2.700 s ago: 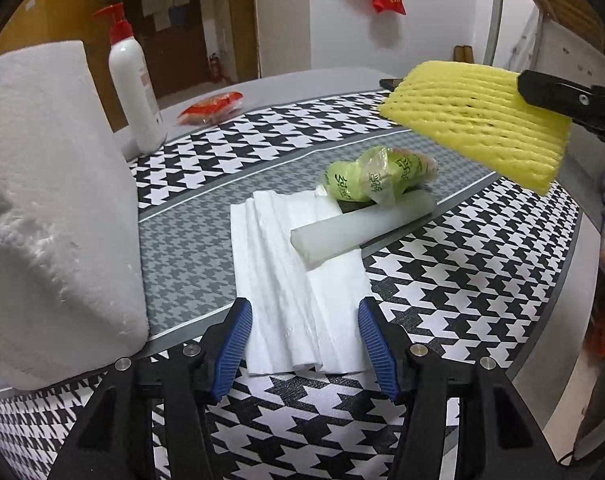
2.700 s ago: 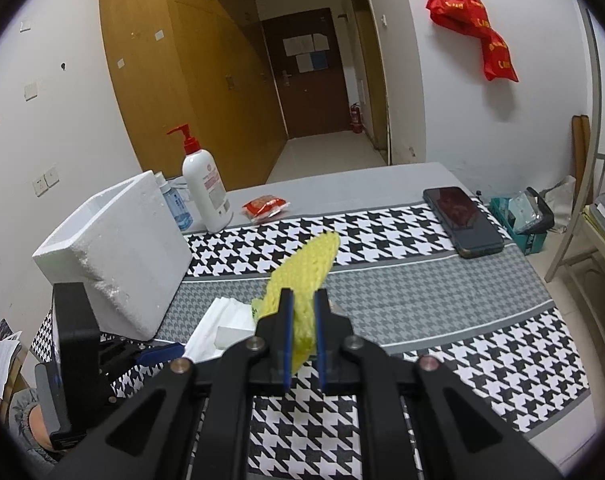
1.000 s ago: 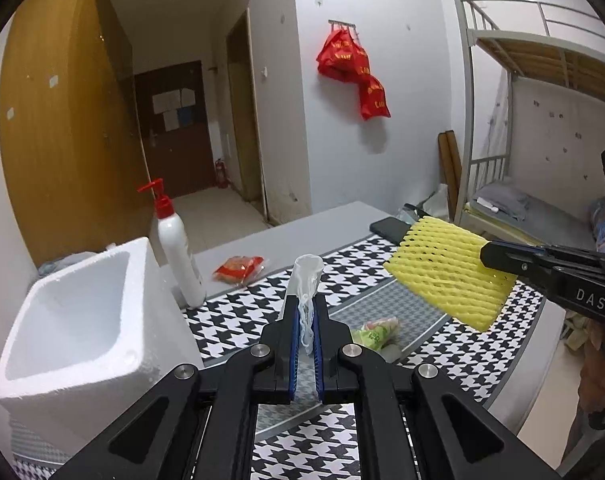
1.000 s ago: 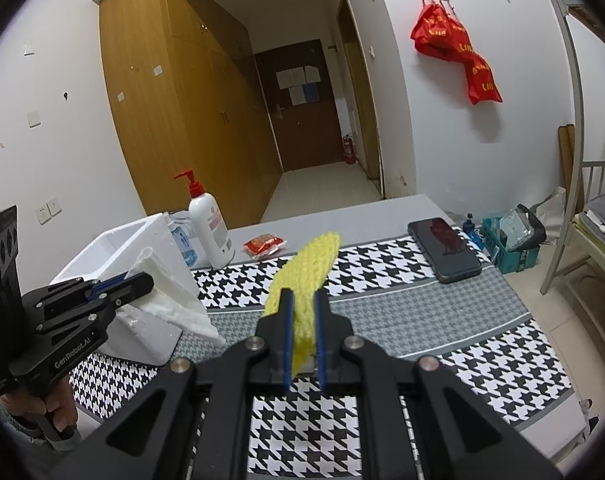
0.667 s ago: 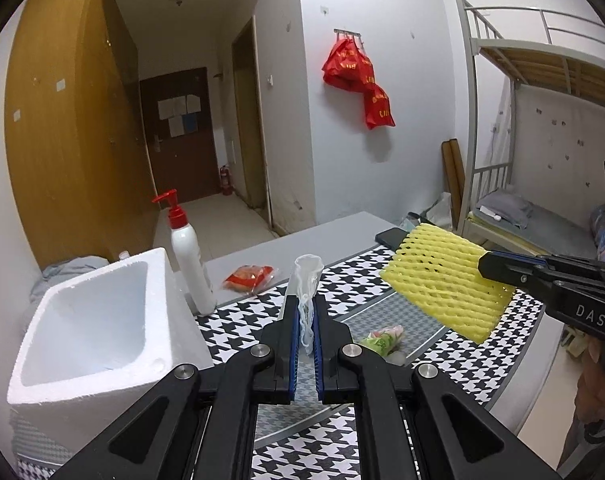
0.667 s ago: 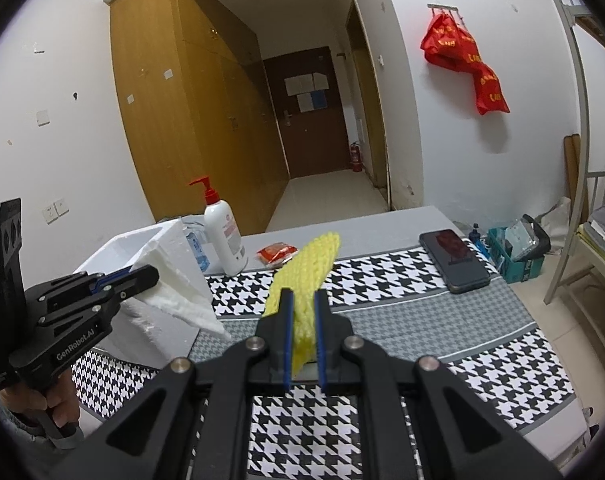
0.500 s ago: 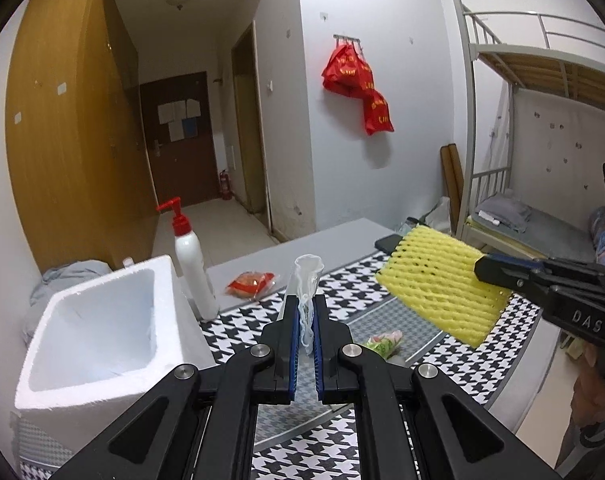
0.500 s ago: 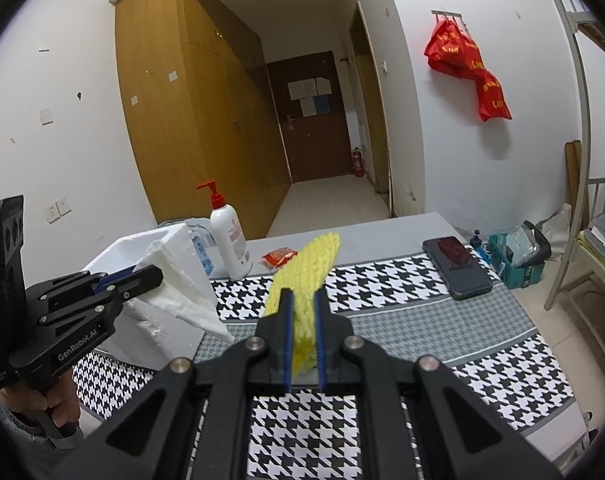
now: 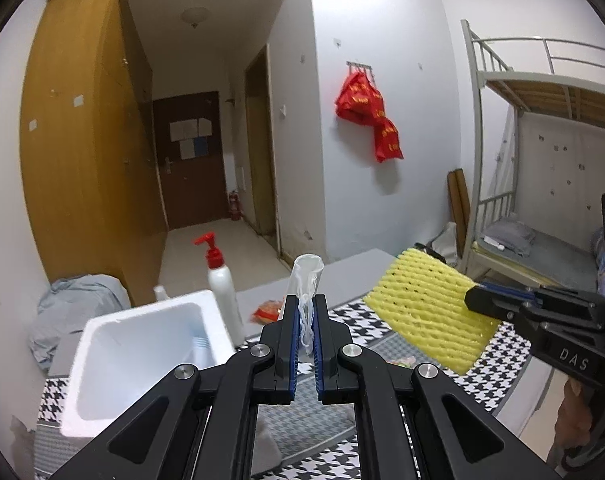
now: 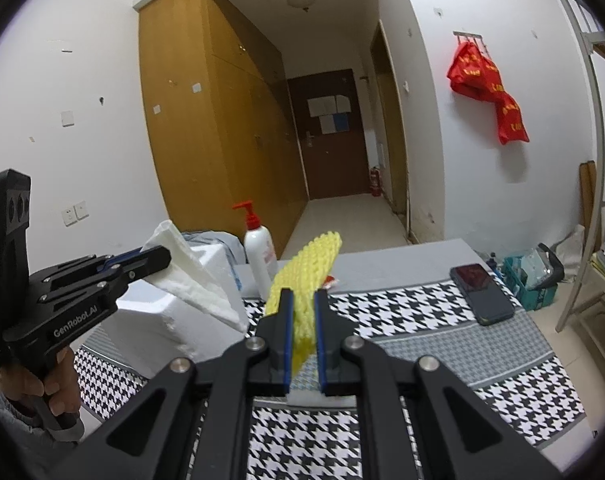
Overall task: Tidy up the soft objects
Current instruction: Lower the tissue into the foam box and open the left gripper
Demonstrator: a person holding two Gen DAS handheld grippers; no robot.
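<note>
My left gripper (image 9: 305, 312) is shut on a white foam sheet (image 9: 306, 284) and holds it in the air, to the right of the open white styrofoam box (image 9: 142, 344). From the right wrist view the same sheet (image 10: 194, 276) hangs from the left gripper (image 10: 158, 258) over the box (image 10: 170, 324). My right gripper (image 10: 302, 312) is shut on a yellow foam net (image 10: 302, 276), held above the table; it also shows in the left wrist view (image 9: 426, 316), right of the white sheet.
A houndstooth-cloth table (image 10: 402, 312) carries a white pump bottle with a red top (image 10: 258, 252), a red snack packet (image 9: 266, 312), a dark phone (image 10: 482, 292) and a green bag (image 9: 398, 361). A bunk bed (image 9: 542, 184) stands to the right.
The left gripper closed on the white foam sheet and lifted it off the table. Both grippers have risen a little; the box now sits lower and nearer in the left wrist view.
</note>
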